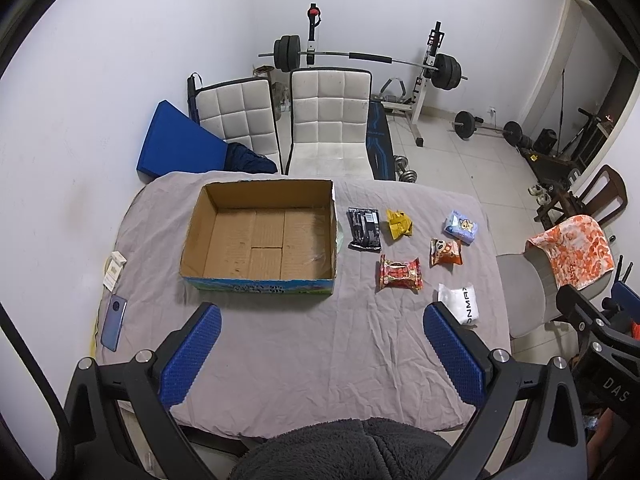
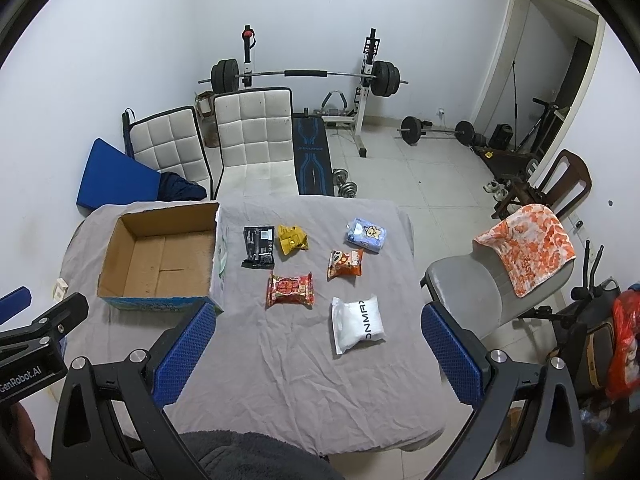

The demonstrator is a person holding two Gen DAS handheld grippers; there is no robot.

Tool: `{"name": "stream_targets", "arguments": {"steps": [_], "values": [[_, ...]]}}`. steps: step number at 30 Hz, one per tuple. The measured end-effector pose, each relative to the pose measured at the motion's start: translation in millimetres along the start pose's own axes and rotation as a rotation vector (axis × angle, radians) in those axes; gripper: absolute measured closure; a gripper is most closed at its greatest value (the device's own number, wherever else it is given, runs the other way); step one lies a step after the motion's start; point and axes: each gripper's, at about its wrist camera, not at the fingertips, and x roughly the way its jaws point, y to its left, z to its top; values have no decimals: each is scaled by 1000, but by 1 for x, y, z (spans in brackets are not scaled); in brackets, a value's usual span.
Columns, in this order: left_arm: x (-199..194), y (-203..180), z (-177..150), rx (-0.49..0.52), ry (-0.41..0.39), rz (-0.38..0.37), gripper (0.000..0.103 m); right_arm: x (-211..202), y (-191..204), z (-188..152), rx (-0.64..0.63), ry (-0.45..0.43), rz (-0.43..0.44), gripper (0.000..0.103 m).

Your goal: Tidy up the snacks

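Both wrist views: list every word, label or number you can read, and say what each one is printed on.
"ONMA", cut off at the edge: white plastic pouch on the grey tablecloth.
"GenRobot.AI": black body of the left gripper.
"DAS": black body of the right gripper.
Print on the black packet, red packet, cardboard box band and blue bench pad: too small to read.

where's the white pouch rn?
The white pouch lies flat on the grey tablecloth, nearest the table's front-right edge in both views, just in front of the orange panda packet and right of the red packet.
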Motion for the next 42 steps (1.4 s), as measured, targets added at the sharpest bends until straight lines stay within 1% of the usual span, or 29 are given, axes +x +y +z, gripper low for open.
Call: {"name": "stream_targets", "arguments": {"steps": [37, 42], "values": [[9, 4, 1, 4, 5, 1, 0, 9, 1, 6, 4, 6, 0, 0], [11, 3, 5, 9, 18, 2, 0, 12, 2, 8, -2, 11, 0, 0]]}}
